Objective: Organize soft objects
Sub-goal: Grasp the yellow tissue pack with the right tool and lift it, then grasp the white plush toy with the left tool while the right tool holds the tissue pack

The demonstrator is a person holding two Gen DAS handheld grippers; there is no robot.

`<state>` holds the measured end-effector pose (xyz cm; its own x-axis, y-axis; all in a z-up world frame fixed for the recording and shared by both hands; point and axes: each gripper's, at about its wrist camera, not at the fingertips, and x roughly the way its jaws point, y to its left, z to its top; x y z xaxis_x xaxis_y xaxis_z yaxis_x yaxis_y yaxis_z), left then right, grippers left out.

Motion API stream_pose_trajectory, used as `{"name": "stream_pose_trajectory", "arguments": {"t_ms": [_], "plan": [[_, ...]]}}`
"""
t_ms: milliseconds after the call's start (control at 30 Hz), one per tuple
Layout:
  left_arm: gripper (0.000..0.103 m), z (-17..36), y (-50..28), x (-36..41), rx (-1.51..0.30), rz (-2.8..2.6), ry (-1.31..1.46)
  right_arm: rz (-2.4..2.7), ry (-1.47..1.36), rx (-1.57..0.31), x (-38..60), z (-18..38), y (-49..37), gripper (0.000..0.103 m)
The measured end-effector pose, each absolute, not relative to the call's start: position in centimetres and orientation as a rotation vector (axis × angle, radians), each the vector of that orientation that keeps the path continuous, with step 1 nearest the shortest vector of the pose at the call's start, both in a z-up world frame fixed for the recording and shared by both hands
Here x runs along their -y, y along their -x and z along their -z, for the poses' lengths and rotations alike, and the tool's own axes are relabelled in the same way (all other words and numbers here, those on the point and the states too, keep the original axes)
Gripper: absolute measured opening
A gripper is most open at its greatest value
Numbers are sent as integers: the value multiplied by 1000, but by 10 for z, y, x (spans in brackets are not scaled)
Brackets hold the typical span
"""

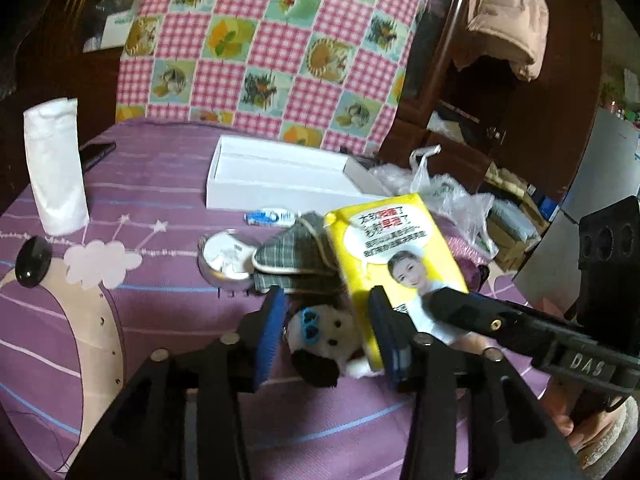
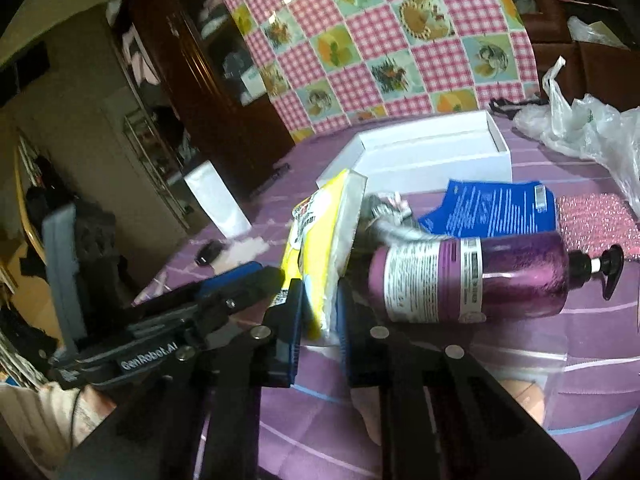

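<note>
Table (image 1: 160, 184): purple striped cloth covered it.
White box (image 1: 276, 178): sat empty at the far side.
Yellow tissue pack (image 2: 320, 248): was tilted up off the cloth, pinched at its lower end by the right gripper (image 2: 318, 320).
Left gripper (image 1: 326, 320): jaws stood apart around a plush toy (image 1: 320, 340), pads not pressing.

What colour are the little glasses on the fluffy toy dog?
Bright blue. The plush dog wears them over one eye; the left wrist view shows it best.
</note>
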<state>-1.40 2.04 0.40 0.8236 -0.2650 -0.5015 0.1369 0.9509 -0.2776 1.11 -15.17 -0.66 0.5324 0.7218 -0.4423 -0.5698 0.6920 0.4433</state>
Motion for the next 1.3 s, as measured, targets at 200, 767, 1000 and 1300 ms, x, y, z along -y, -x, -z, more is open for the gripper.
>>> {"name": "stream_pose_trajectory", "arguments": {"t_ms": [200, 767, 1000, 1300], "plan": [[63, -10, 21, -16, -504, 220, 200, -761, -302, -593, 166, -4, -10, 17], [63, 1, 12, -1, -604, 316, 147, -586, -385, -562, 211, -12, -21, 17], [74, 11, 0, 4, -696, 289, 135, -567, -382, -554, 216, -15, -20, 17], [79, 26, -19, 25, -807, 251, 39, -576, -351, -575, 208, -13, -19, 17]]}}
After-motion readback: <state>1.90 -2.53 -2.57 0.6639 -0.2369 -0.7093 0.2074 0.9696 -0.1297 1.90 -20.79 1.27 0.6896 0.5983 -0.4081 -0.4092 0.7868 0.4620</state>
